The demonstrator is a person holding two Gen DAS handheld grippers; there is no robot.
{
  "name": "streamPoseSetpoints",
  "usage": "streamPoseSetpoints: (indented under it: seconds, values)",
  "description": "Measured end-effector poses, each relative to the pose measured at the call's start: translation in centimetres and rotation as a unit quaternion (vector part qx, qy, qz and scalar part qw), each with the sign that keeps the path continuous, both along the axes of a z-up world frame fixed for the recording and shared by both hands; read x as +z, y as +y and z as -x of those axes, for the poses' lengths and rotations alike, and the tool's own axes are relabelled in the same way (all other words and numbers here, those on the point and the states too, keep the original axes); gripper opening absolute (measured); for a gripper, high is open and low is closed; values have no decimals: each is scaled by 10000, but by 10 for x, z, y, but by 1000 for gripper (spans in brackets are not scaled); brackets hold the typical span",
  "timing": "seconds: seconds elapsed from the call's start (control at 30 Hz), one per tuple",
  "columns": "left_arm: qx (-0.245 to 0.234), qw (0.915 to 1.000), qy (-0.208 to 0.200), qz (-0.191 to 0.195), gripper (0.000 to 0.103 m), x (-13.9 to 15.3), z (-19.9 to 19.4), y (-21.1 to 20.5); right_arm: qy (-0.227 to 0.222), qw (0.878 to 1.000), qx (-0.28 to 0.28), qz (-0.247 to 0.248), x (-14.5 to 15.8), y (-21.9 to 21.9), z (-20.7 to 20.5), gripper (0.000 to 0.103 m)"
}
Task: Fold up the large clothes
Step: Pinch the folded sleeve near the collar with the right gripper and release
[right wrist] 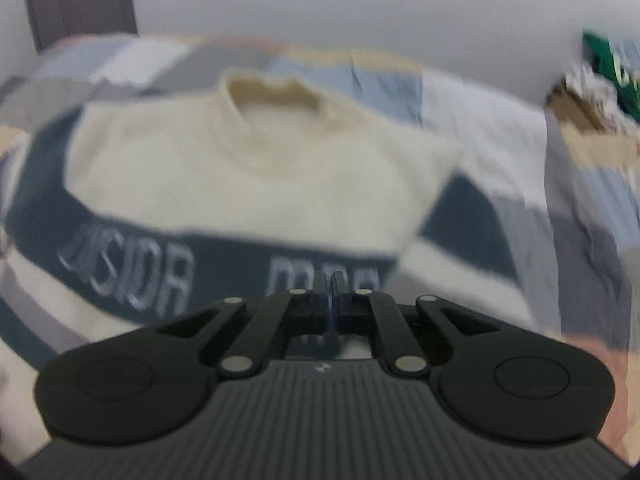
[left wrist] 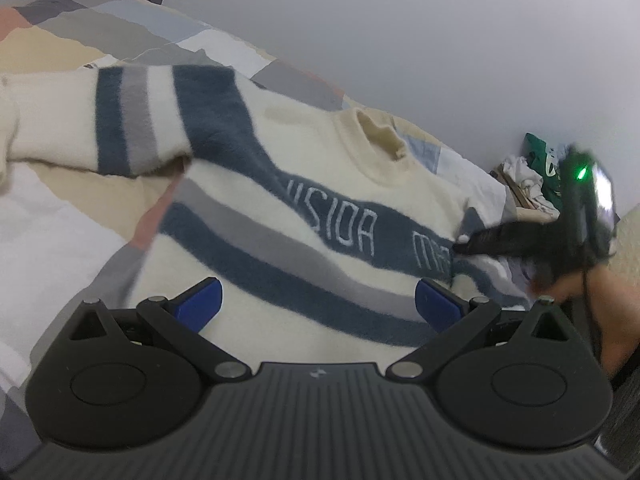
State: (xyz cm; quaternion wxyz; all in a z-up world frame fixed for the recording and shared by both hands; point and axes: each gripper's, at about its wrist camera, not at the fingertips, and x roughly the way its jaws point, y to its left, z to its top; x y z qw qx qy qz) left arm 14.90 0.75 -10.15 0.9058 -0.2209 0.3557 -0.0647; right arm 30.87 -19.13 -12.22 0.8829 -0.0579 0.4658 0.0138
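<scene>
Nearest the lens in the left wrist view, the left gripper hangs released, its 2 blue pads spread wide above the lower body of the sweater, touching nothing. The sweater lies flat and face up on the patchwork quilt of the bed, its lettered blue band running across the chest and its collar pointing away toward the wall. 1 striped sleeve stretches out to the left in that view.

Further out on the right, the right gripper is clenched, its tips at the sweater's right edge where the lettered band ends. The blur hides whether any knit is pinched between them, and its own view only shows the jaws pressed together over the lettering. That side is probably the next fold, so the right hand is the nearer one, with the garment's long axis running from hem to collar ahead of both grippers.

Beyond the bed's far corner sits a heap of other clothes against the wall
</scene>
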Motion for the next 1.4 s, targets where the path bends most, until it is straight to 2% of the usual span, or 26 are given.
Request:
streamPoseSetpoints:
  seconds: [0.03,0.07,0.17,0.33,0.4,0.43,0.47,0.57,0.73,0.83,0.9,0.93,1.0,1.03,1.07,1.23,1.4]
  values:
    - [-4,10000,-4,-8,103,0,0,-1,165,9998,-60,12,-7,-3,2,30]
    - [-6,10000,-1,-15,103,-1,0,-1,274,9996,-71,33,-13,-4,3,42]
    - [-11,10000,42,28,103,-3,0,0,329,9989,3,342,-24,-4,13,42]
    - [23,9999,66,140,103,-3,-1,4,499,9970,57,587,-35,-1,30,40]
    - [29,9998,63,159,103,-3,-1,4,543,9962,188,657,-39,2,37,26]
    - [36,9998,68,161,103,-3,-1,5,549,9956,296,696,-42,3,39,13]
    - [43,9998,73,165,103,-3,-1,5,514,9957,271,716,-42,3,40,9]
    - [54,9998,44,173,103,-2,1,5,238,9971,400,600,-27,8,38,8]
    - [84,9998,1,153,103,-1,1,7,-454,9984,330,33,20,10,12,8]
    - [106,9999,-34,131,103,-1,1,9,-638,9978,199,-38,25,7,-8,11]
    - [128,9998,-49,107,103,-1,1,10,-597,9980,180,-127,18,3,-14,12]
    - [147,9998,-52,99,103,-1,1,11,-545,9982,209,-164,15,4,-12,15]
    - [172,9998,-67,97,103,0,0,12,-588,9974,308,-288,10,2,-4,36]
    - [181,9998,-79,81,103,0,0,12,-626,9965,410,-383,9,2,2,55]
    - [192,9998,-95,45,103,1,0,12,-693,9954,482,-446,9,1,11,65]
    - [247,9988,-263,-343,103,7,2,8,-994,9881,957,-686,10,2,65,65]
    - [330,9956,-384,-786,103,11,7,2,-911,9802,1202,-1285,-9,0,107,65]
